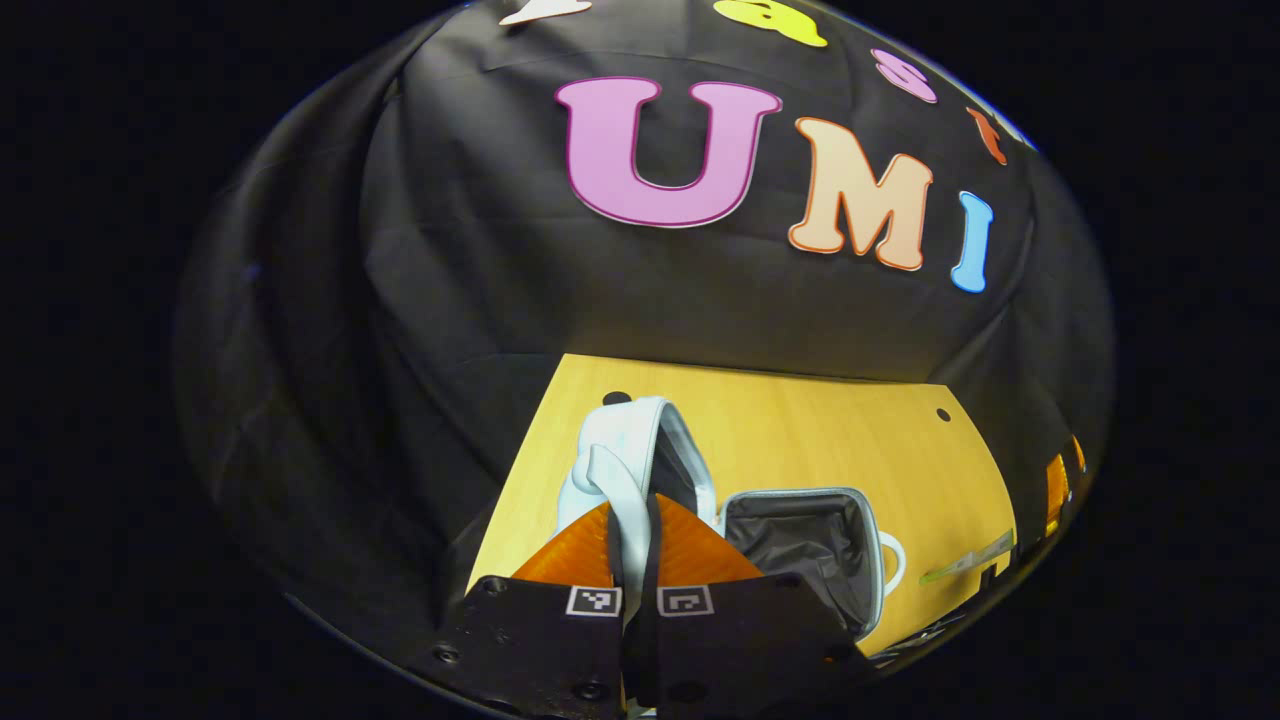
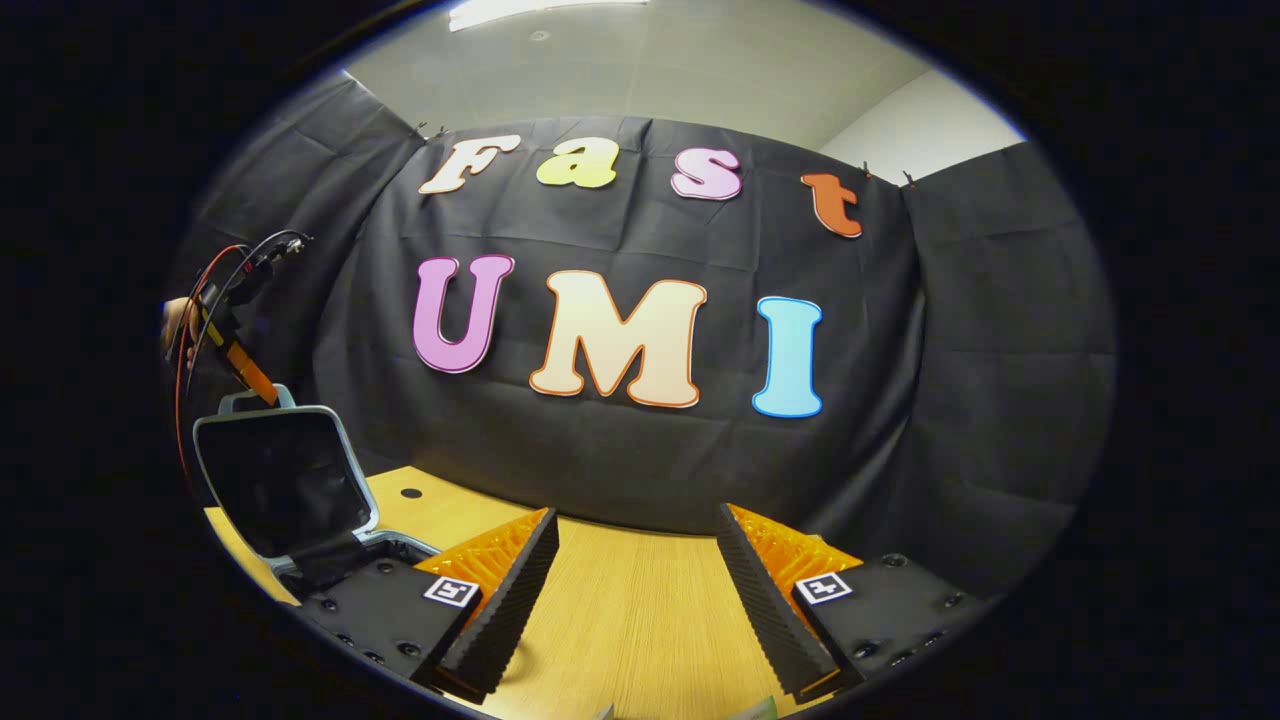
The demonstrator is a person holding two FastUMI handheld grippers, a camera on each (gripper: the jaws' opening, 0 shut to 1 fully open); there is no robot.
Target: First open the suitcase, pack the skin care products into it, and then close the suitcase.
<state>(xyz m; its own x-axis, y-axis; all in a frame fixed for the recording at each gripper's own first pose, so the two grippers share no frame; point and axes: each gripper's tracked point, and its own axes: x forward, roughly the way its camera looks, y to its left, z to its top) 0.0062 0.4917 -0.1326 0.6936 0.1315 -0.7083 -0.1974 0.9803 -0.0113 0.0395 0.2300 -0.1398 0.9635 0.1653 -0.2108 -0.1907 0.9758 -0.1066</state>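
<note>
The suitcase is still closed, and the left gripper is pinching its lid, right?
Not quite. The suitcase is already open: its lid stands up and the dark lining shows, as the right gripper view makes clear. The left gripper is indeed pinching the lid's edge.

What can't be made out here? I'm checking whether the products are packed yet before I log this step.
- Left gripper view: the near part of the suitcase interior is hidden behind the left gripper, which grips the lid.
- Left gripper view: a thin greenish item on the table is too small to identify.
- Right gripper view: the suitcase base is cut off behind the right gripper.
</note>
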